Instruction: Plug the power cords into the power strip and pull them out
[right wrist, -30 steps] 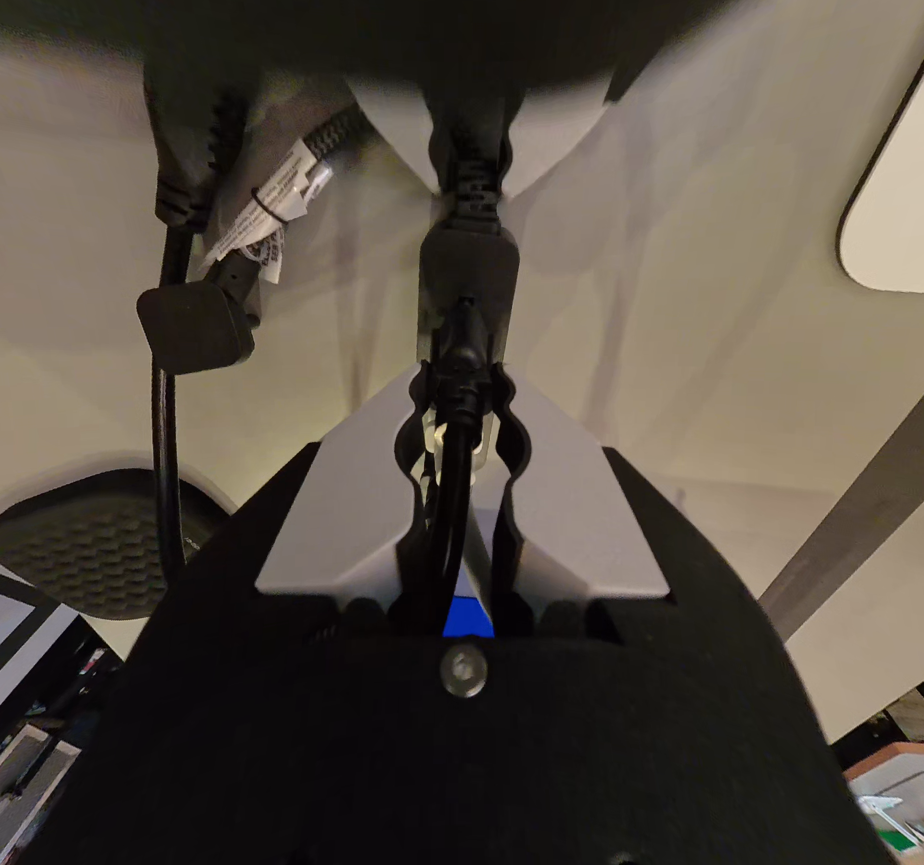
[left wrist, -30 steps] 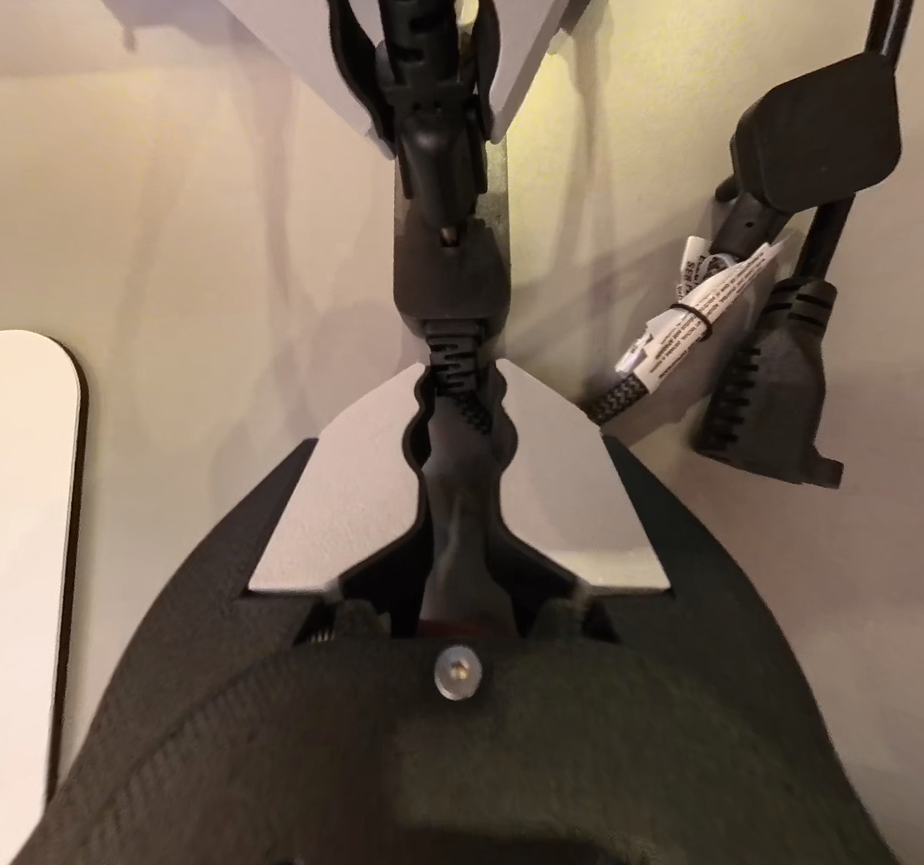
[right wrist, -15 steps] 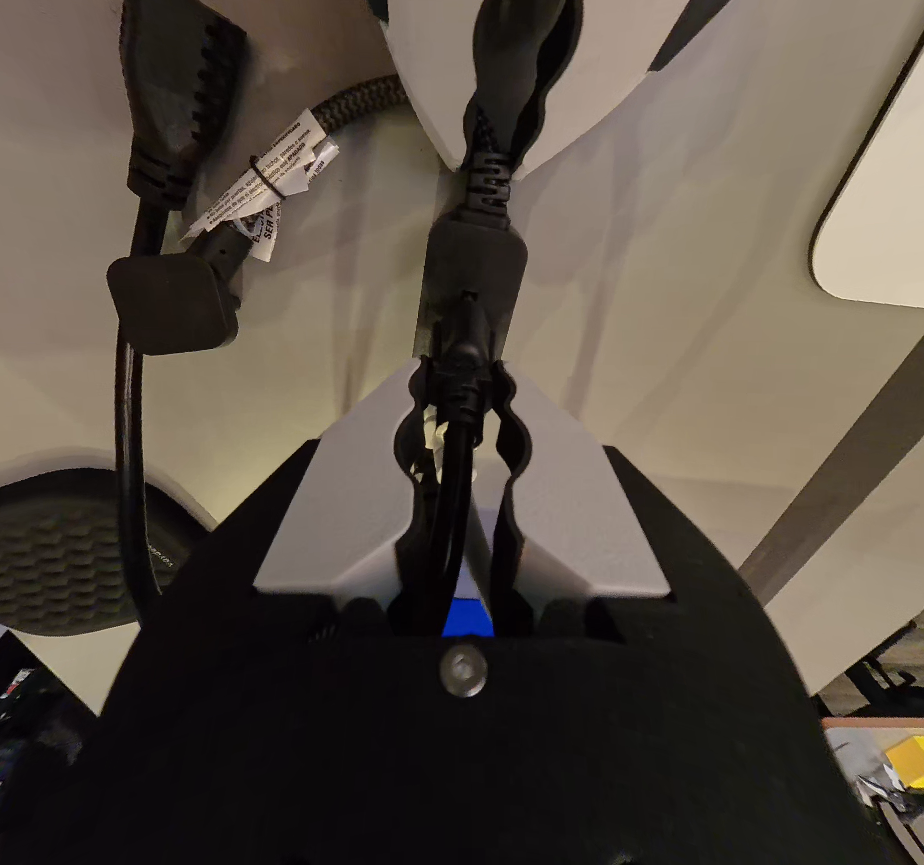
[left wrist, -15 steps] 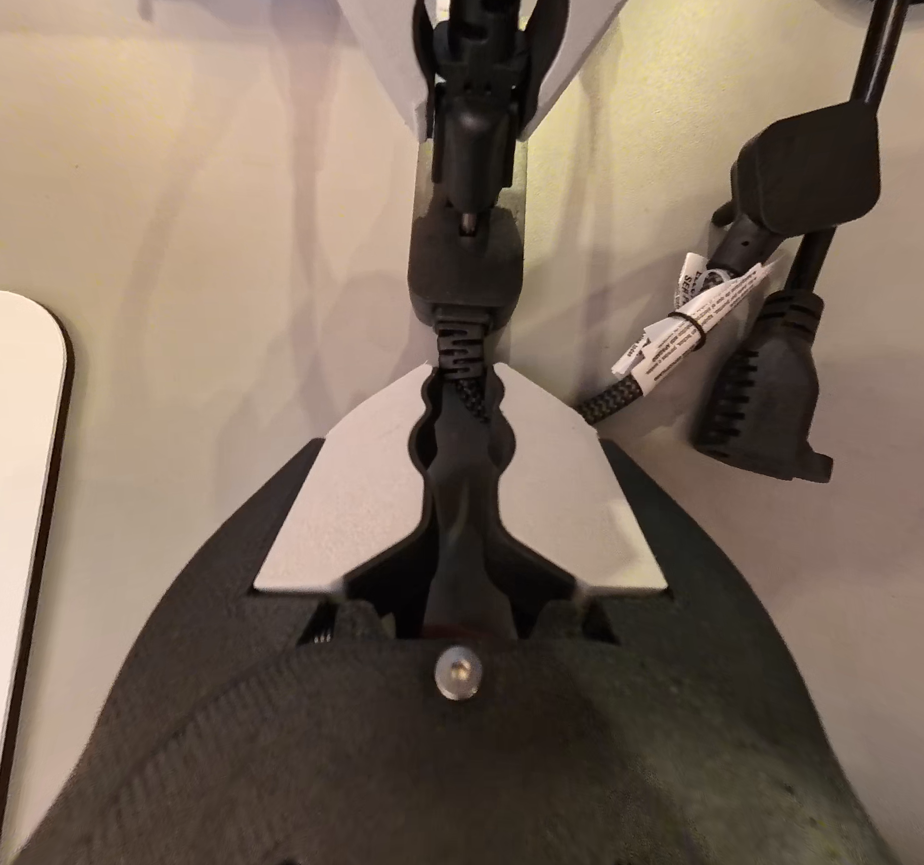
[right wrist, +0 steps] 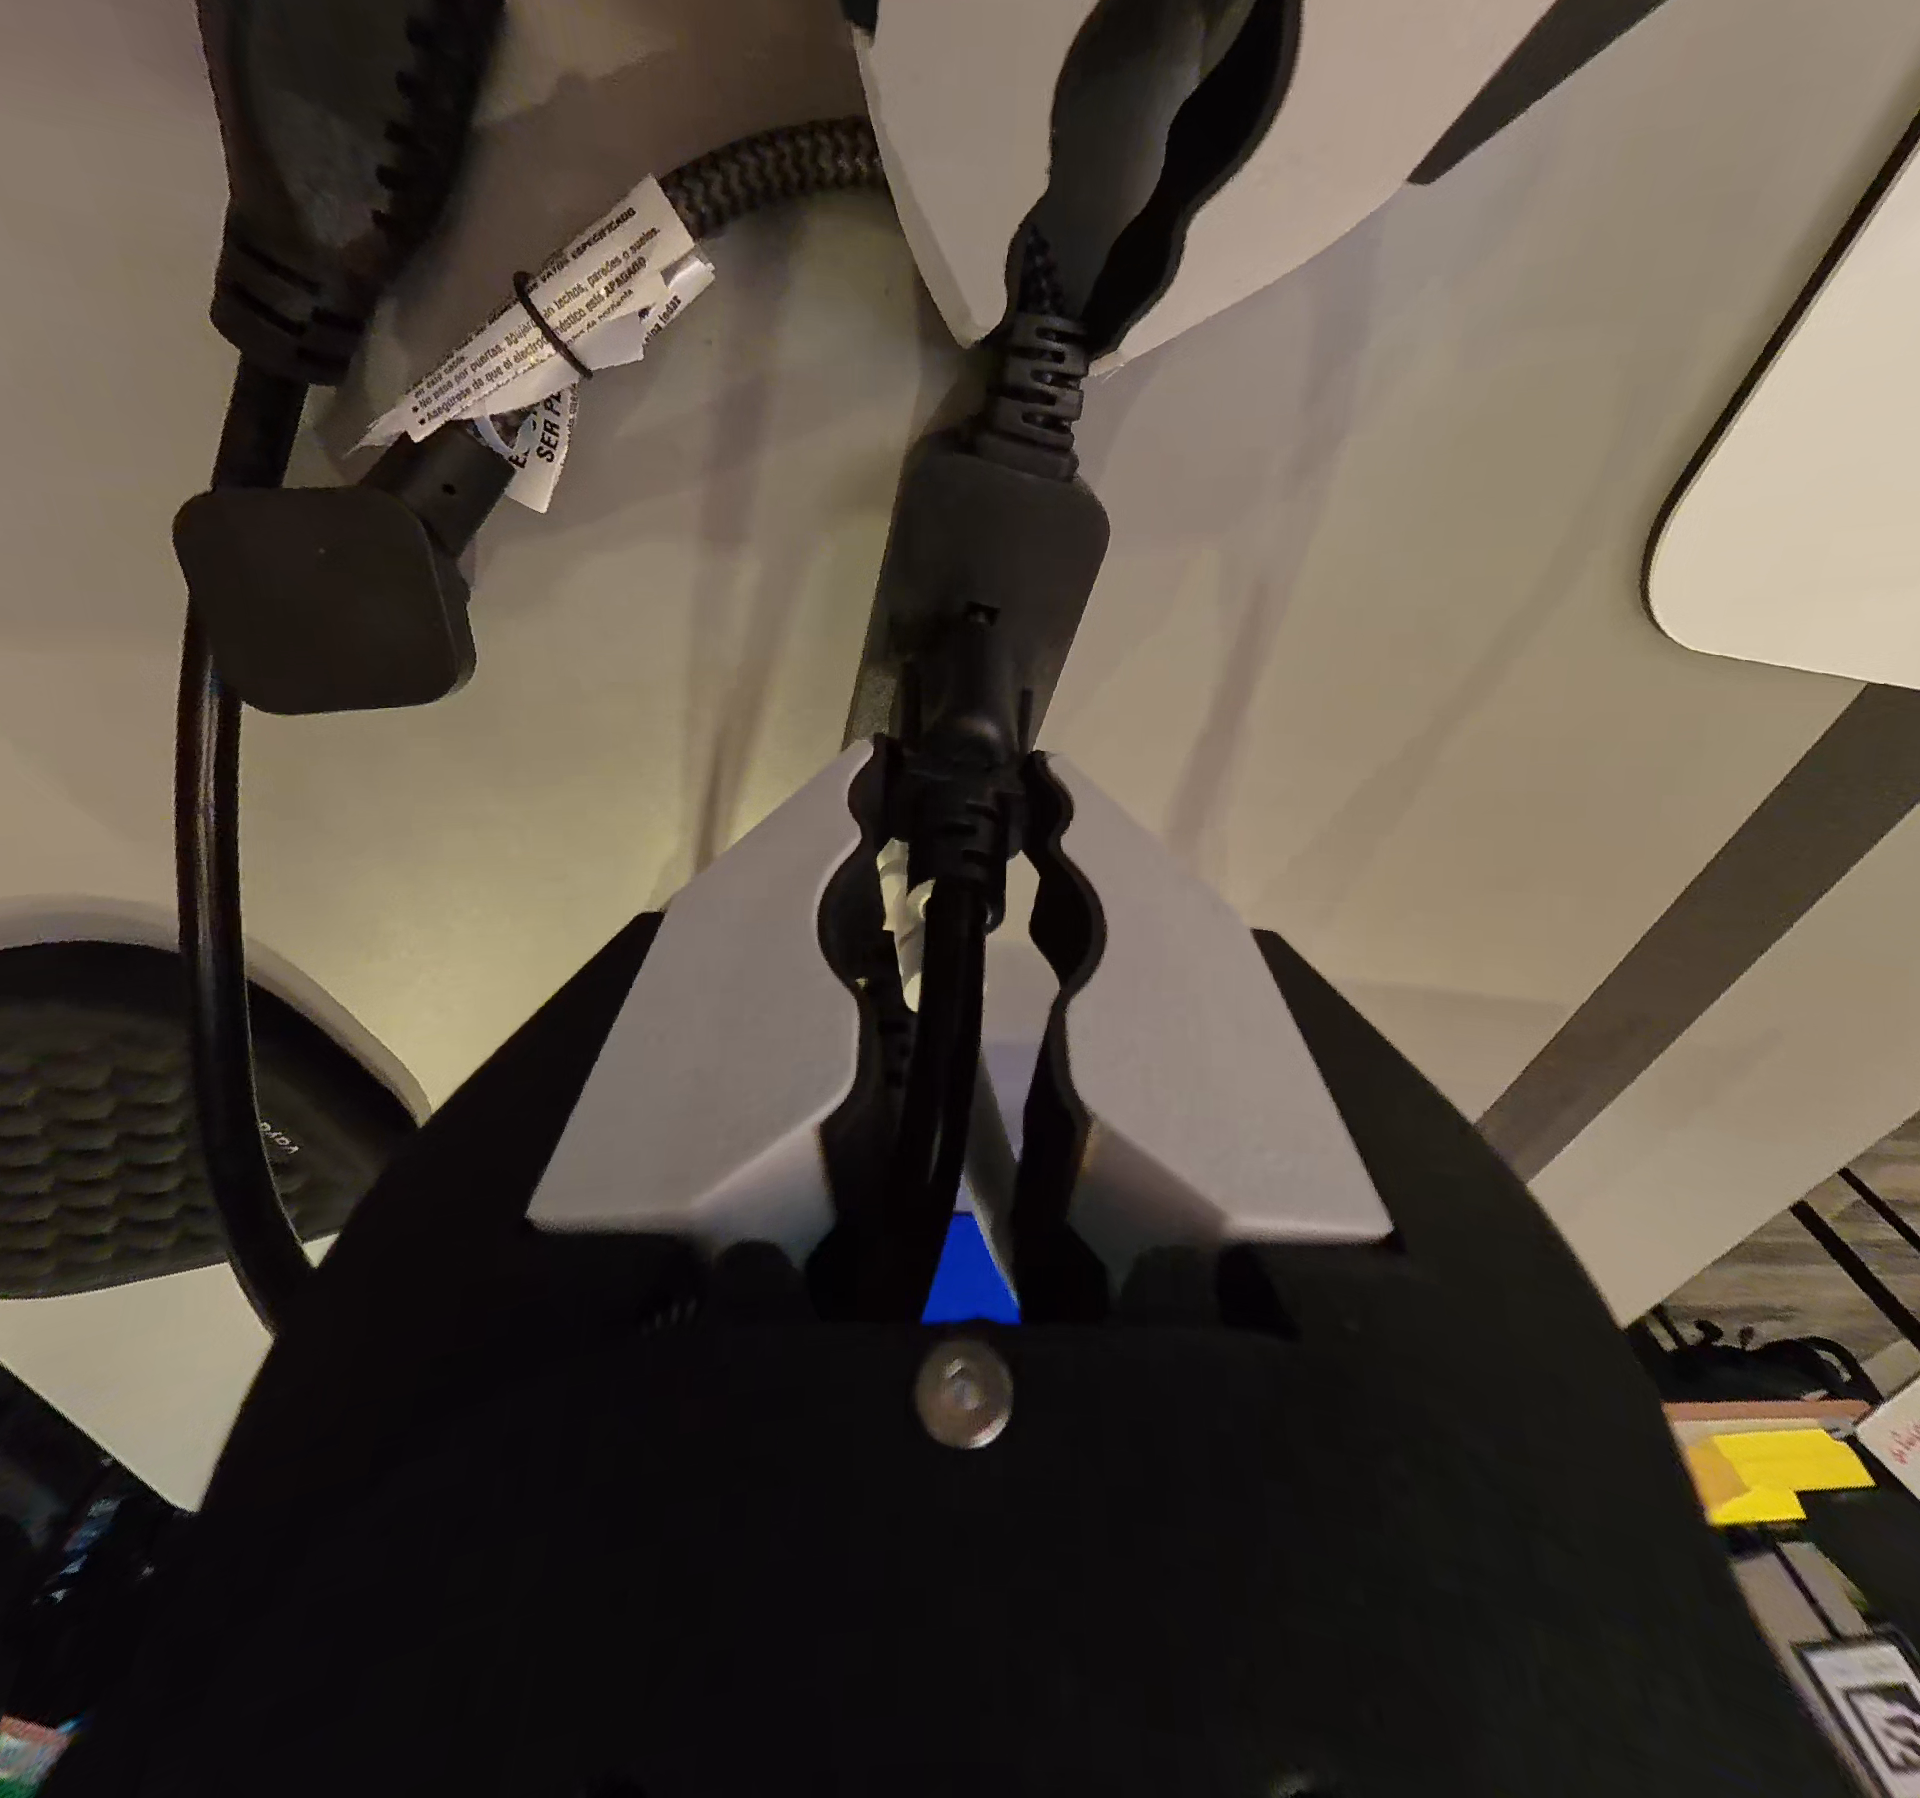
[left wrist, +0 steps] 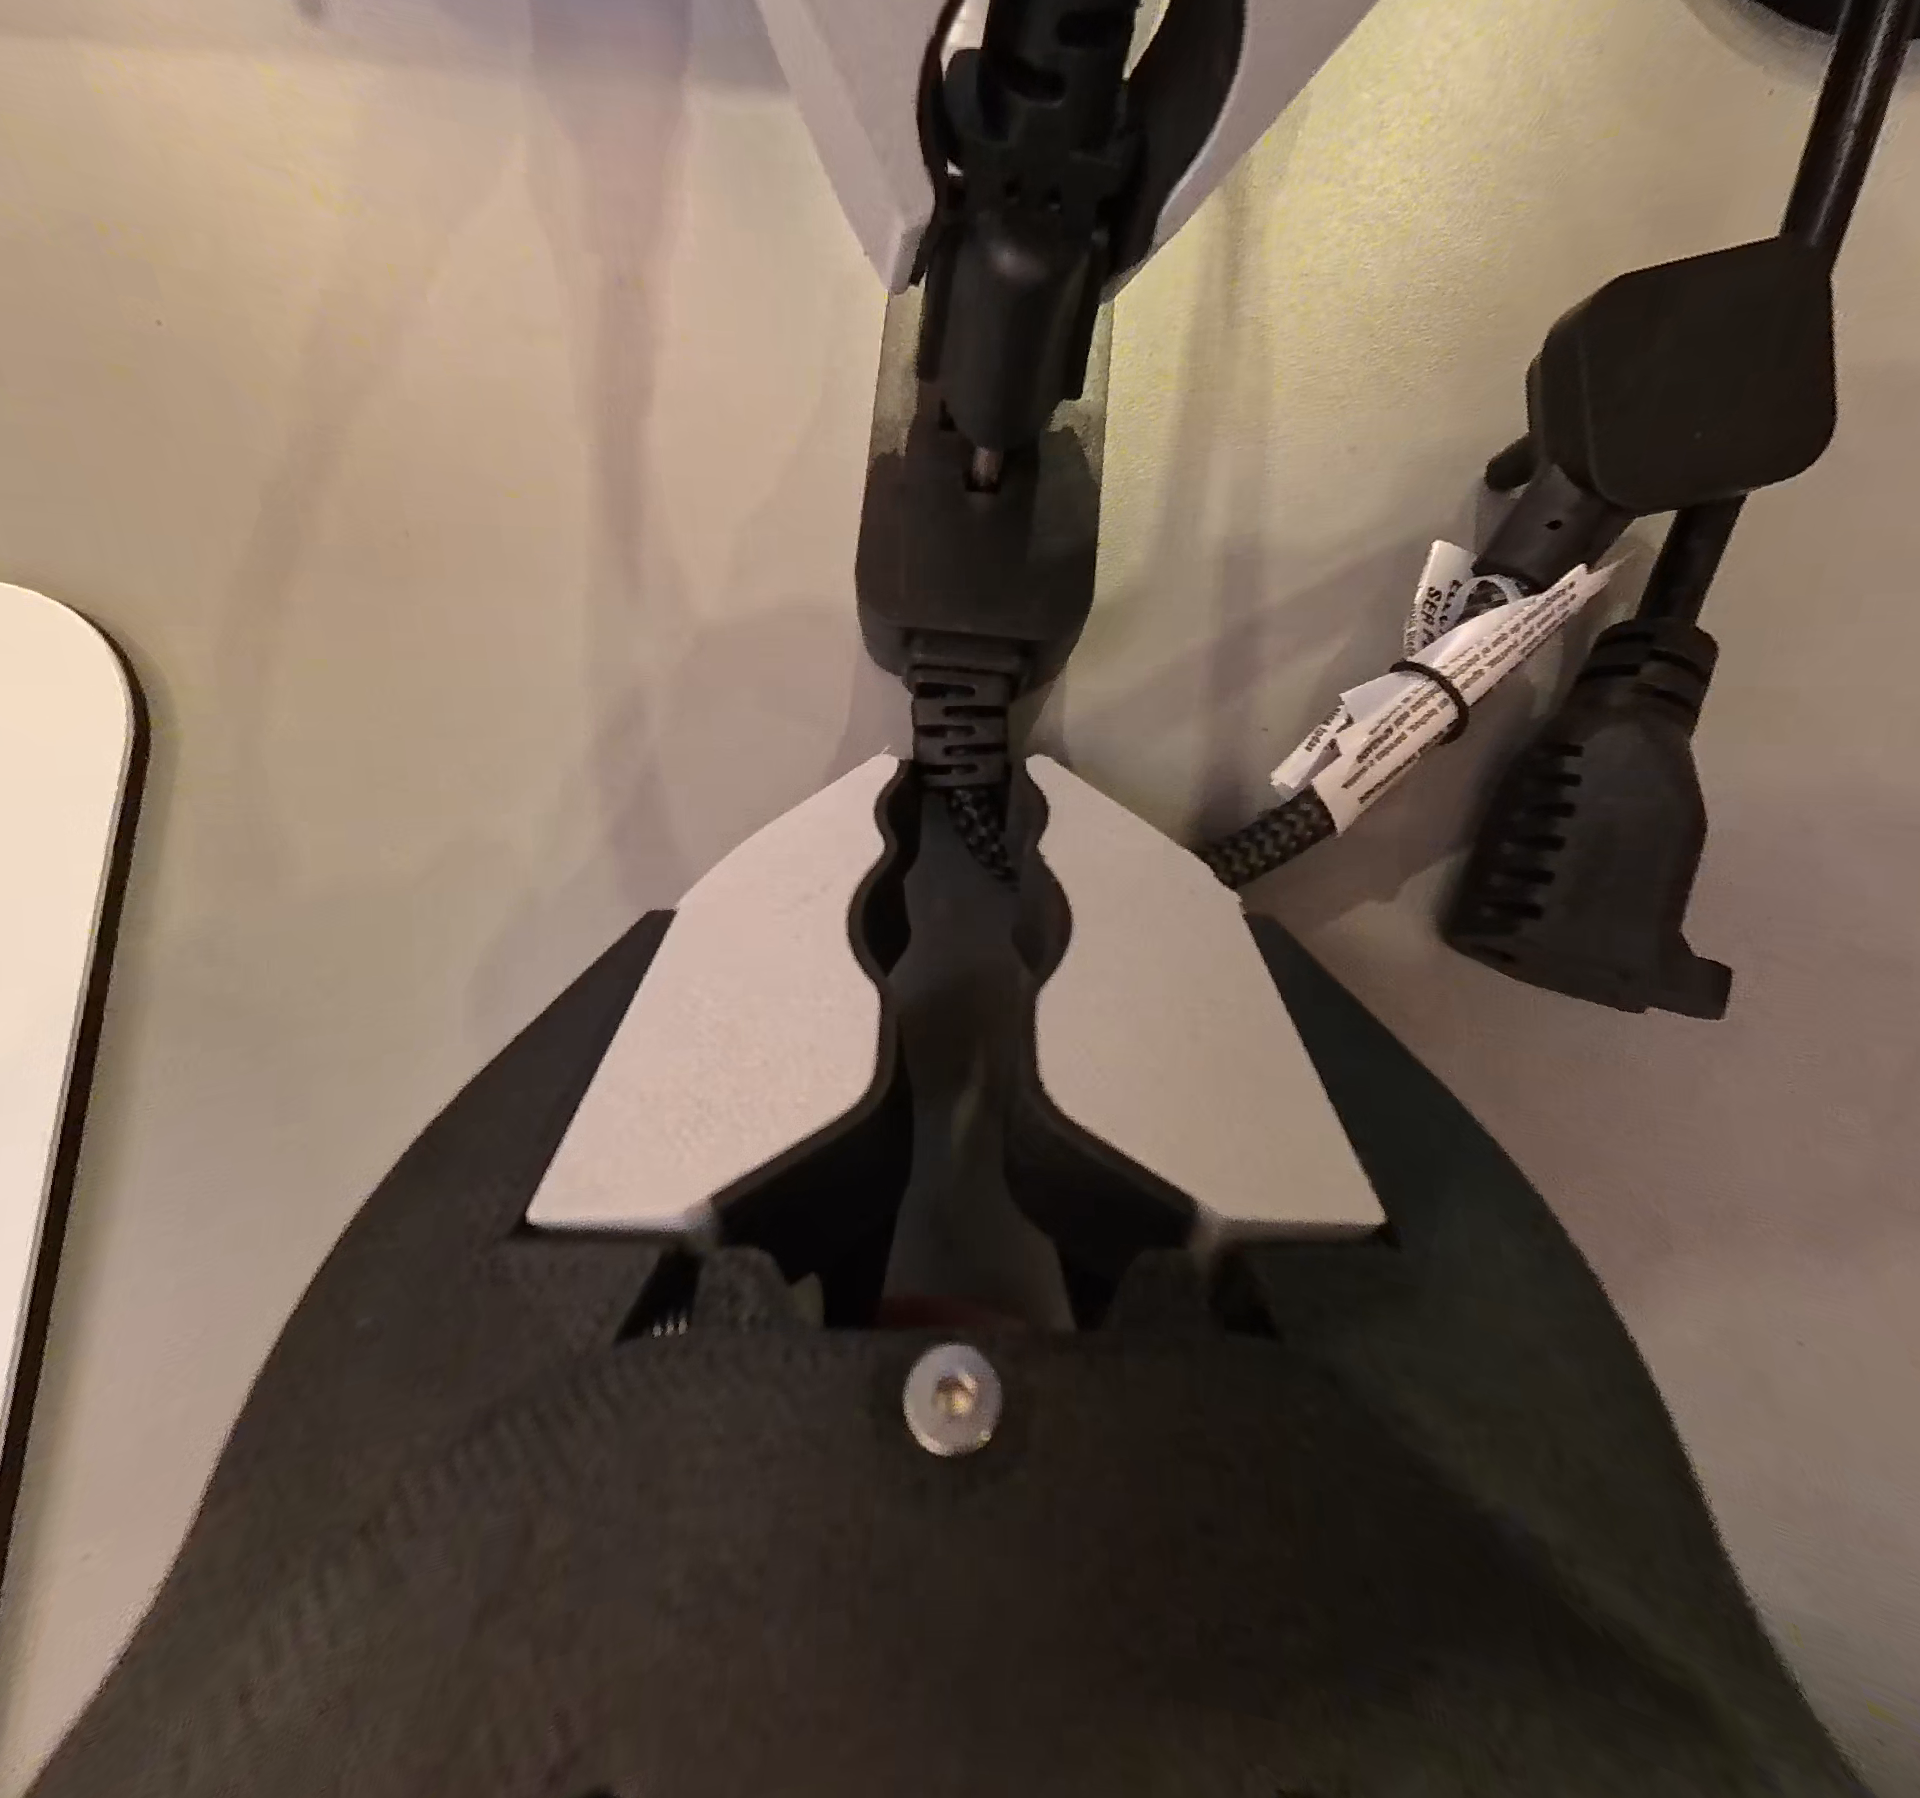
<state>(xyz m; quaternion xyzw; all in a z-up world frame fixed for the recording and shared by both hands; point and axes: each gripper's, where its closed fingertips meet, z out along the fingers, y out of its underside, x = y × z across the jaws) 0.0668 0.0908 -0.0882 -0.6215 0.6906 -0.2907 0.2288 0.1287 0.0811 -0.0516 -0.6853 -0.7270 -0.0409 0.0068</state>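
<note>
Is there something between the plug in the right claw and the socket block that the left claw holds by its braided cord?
Nothing visible. The plug in the right claw already meets the socket block, with one metal prong still showing. The left claw grips its braided cord. The spare plugs lie aside.

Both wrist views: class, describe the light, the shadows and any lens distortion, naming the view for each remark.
Left wrist view: warm, yellowish light; several soft overlapping shadows fan out on the table around the strip; the wide lens bends the white board's edge. Right wrist view: dimmer, the gripper body nearly black; shadows streak across the table beside the plug; straight edges at right bow outward.
</note>
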